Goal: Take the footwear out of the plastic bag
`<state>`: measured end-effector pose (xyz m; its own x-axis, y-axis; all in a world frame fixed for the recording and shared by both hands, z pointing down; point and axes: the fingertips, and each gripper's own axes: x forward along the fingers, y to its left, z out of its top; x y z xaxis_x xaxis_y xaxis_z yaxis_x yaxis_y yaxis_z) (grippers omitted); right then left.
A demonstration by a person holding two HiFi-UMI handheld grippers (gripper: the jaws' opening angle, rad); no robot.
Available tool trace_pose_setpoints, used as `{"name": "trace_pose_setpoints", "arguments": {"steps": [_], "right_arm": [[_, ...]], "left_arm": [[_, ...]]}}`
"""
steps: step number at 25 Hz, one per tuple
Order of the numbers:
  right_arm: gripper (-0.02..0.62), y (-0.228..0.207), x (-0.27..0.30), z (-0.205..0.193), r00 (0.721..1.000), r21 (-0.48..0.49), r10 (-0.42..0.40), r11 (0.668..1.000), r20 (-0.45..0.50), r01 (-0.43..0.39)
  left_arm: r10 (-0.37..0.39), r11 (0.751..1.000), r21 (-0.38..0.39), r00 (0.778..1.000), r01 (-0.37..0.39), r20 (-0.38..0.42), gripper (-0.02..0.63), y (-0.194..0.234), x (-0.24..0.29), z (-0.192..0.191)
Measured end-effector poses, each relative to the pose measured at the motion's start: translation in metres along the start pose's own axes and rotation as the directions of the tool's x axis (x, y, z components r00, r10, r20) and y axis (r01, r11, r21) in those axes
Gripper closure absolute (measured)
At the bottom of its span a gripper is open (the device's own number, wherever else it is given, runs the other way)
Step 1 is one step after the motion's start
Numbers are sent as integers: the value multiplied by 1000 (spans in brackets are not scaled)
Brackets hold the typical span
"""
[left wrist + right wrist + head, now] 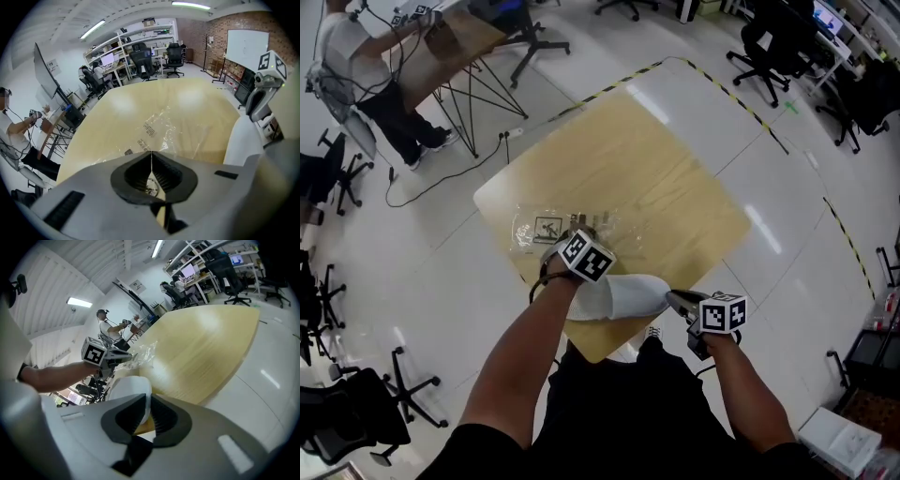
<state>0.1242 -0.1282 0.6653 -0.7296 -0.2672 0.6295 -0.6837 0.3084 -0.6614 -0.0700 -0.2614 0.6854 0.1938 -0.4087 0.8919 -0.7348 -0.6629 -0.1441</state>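
A clear plastic bag (546, 231) with printed labels lies crumpled on the wooden table (675, 187). My left gripper (581, 227) is shut on the bag's near edge; the thin film runs up from the closed jaws (151, 152) to the rest of the bag (164, 124). A white slipper (619, 296) lies at the table's near corner, outside the bag as far as I can see. My right gripper (673, 299) is shut on the slipper's rim, and the white edge sits between its pads (147, 397). The slipper (243, 140) also shows in the left gripper view.
The table's near corner (598, 354) is just in front of the person's body. A person (356, 75) stands by a folding table at the back left. Office chairs (403, 394) stand on the floor at the left and at the far right. Yellow-black tape (741, 94) marks the floor.
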Motion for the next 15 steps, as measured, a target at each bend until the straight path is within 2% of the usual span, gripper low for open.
{"name": "trace_pose_setpoints", "arguments": {"steps": [8, 12, 14, 15], "right_arm": [[558, 18, 28, -8, 1000, 11, 2, 1000, -29, -1], [552, 20, 36, -13, 998, 4, -56, 998, -28, 56], [536, 19, 34, -13, 995, -26, -100, 995, -23, 99], [505, 18, 31, -14, 992, -42, -121, 992, -19, 120]], "left_arm": [[-81, 997, 13, 996, 80, 41, 594, -45, 10, 32], [-130, 991, 2, 988, 131, 87, 587, -53, 7, 40], [-176, 984, -13, 974, 180, 144, 534, -55, -2, 45], [-196, 979, -24, 964, 204, 181, 512, -56, -9, 48]]}}
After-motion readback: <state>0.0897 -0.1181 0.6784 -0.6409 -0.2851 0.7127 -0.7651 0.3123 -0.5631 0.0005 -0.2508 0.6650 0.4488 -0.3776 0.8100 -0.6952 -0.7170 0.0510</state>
